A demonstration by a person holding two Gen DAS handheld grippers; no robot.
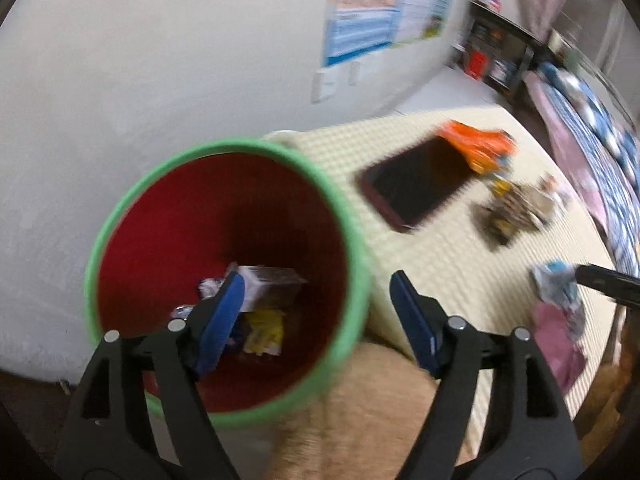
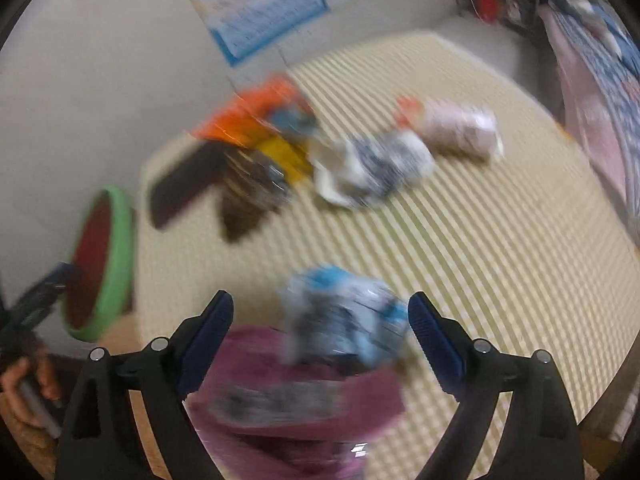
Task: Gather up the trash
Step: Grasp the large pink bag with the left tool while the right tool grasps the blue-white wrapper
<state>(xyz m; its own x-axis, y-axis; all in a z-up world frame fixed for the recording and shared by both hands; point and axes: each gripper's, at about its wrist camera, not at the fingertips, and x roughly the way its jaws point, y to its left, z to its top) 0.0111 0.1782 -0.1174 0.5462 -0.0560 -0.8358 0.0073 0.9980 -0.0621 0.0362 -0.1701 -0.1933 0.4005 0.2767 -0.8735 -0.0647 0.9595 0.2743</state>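
While the left gripper point(image 1: 316, 300) hangs wide apart and empty over the green-rimmed red bin point(image 1: 224, 280) (wrappers already lie inside), the right gripper point(image 2: 320, 316), equally spread and holding nothing, brackets a crumpled blue-and-white wrapper point(image 2: 344, 320) near the pink packet point(image 2: 288, 404) on the cream mat point(image 2: 500, 260).

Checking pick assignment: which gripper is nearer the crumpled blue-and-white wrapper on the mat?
Right. The right gripper is open with the blue-and-white wrapper between its fingers. The left gripper is open over by the green-rimmed bin, with the wrapper well off to its right.
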